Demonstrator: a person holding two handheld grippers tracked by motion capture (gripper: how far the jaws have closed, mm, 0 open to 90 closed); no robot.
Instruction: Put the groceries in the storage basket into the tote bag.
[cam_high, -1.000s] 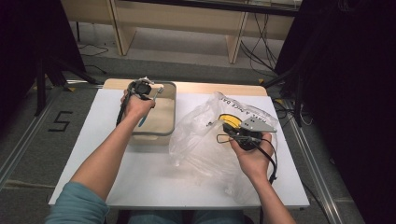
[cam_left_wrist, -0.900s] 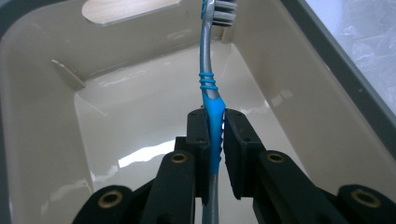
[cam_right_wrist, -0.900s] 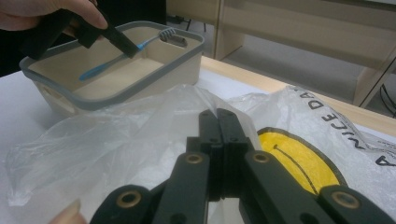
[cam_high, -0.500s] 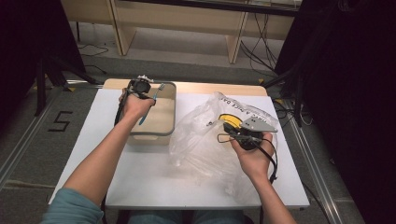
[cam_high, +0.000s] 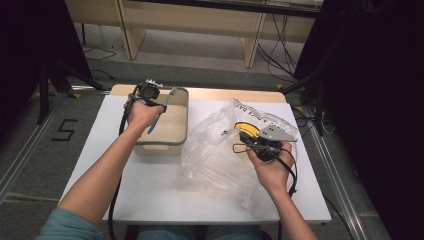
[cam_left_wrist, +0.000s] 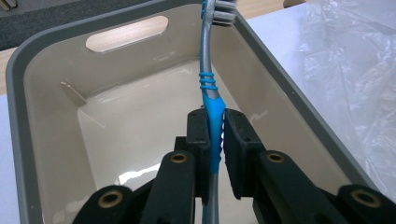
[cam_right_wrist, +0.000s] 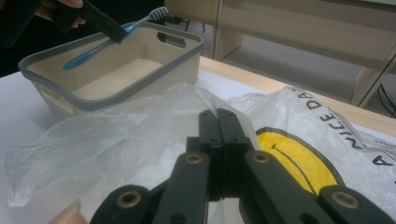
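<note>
A blue-and-grey toothbrush (cam_left_wrist: 211, 100), bristles away from the person, is held tilted above the empty beige bin (cam_high: 176, 144).

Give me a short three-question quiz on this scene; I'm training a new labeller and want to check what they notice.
1. True or false: the left hand-held gripper is shut on the toothbrush.
2. Over which thing is the toothbrush held? A) the bag B) the tub C) the floor
3. In a few words, what does the right hand-held gripper pinch?

Key
1. True: both jaws press the blue handle.
2. B: it hangs above the tub, head near the far rim.
3. A fold of the clear plastic bag, the one with a yellow smiley face print.
</note>
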